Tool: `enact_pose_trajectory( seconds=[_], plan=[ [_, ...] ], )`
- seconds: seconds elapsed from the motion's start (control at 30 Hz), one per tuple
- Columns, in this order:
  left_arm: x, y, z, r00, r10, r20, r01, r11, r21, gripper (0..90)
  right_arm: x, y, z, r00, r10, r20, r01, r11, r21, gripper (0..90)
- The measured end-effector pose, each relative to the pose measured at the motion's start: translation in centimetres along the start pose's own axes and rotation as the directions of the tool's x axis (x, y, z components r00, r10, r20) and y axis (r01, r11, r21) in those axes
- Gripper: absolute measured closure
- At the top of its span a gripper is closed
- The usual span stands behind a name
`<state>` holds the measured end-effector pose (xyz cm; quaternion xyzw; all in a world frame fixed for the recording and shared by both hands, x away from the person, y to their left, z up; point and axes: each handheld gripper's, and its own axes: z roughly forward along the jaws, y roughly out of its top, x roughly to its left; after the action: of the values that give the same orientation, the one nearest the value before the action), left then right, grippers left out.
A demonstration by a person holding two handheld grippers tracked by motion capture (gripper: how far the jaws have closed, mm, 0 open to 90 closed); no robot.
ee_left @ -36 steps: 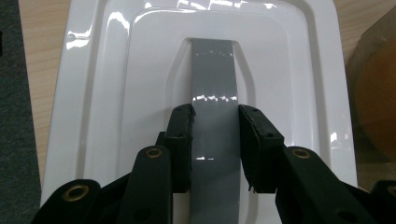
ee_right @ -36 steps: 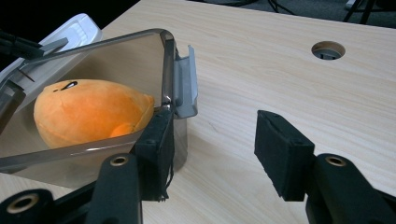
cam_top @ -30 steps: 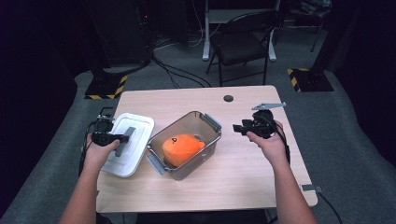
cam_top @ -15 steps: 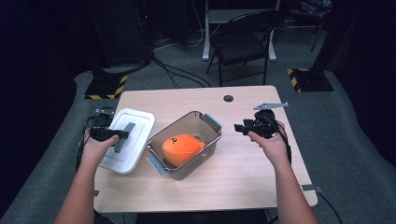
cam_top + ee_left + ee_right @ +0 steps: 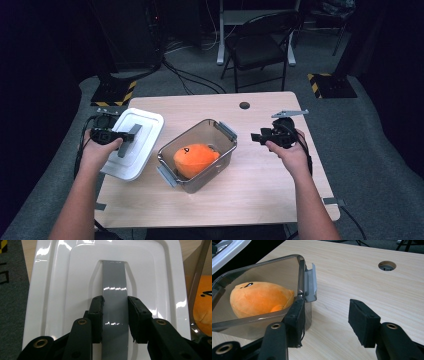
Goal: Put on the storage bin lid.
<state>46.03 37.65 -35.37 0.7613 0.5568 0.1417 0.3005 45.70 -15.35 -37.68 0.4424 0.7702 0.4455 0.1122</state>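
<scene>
Plush toy (image 5: 195, 157), orange and rounded with a small dark mark on top, lies inside a clear rectangular container (image 5: 220, 131) with grey latches, set at an angle near the middle of the wooden table (image 5: 260, 195). In the right gripper view the toy (image 5: 259, 298) rests against the near wall of the container (image 5: 274, 267), and one grey latch (image 5: 310, 283) stands flipped up at the corner. To the left of the container lies its white lid (image 5: 142, 120), partly over the table's left edge, with a grey handle strip (image 5: 113, 290) running down its middle. The left gripper (image 5: 115, 315) is closed on that handle strip, one black pad pressed to each side of it; in the high view the left hand (image 5: 97, 150) holds it over the lid's near left part. The right gripper (image 5: 325, 322) hovers just right of the container with its jaws spread apart and nothing between them, the left jaw close beside the container's corner. The right hand (image 5: 290, 150) holds it above bare wood. A round cable hole (image 5: 244, 105) sits at the table's far side, and a folding chair (image 5: 260, 47) stands beyond on the grey floor.
</scene>
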Motion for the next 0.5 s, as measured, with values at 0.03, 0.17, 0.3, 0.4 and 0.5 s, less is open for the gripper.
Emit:
enact_pose_trajectory(
  seconds=[0.03, 0.17, 0.3, 0.4, 0.5],
  plan=[
    [-0.1, 0.1, -0.2, 1.0000, 0.003, 0.000, -0.003, 1.0000, -0.002, 66.4, 0.0, 0.0, 0.0, 1.0000, 0.000, -0.001, 0.000, 1.000, -0.001, 47.1],
    [-0.4, 0.6, -0.7, 0.9999, 0.013, -0.001, -0.013, 0.9999, -0.004, 66.4, -0.1, 0.0, -0.1, 1.0000, 0.001, -0.001, -0.001, 1.000, -0.004, 47.1],
    [-1.0, 1.1, -1.3, 0.9995, 0.033, 0.002, -0.033, 0.9995, 0.000, 66.4, -0.1, 0.0, -0.2, 1.0000, 0.001, -0.001, -0.001, 1.000, -0.008, 47.1],
    [-1.7, 1.7, -1.6, 0.9985, 0.054, 0.014, -0.054, 0.9985, 0.011, 66.4, -0.1, 0.1, -0.3, 1.0000, 0.002, -0.001, -0.002, 1.000, -0.010, 47.0],
    [-2.0, 1.9, -1.7, 0.9979, 0.062, 0.019, -0.062, 0.9980, 0.015, 66.4, -0.1, 0.1, -0.3, 1.0000, 0.003, -0.001, -0.003, 1.000, -0.009, 47.0]
  ],
)
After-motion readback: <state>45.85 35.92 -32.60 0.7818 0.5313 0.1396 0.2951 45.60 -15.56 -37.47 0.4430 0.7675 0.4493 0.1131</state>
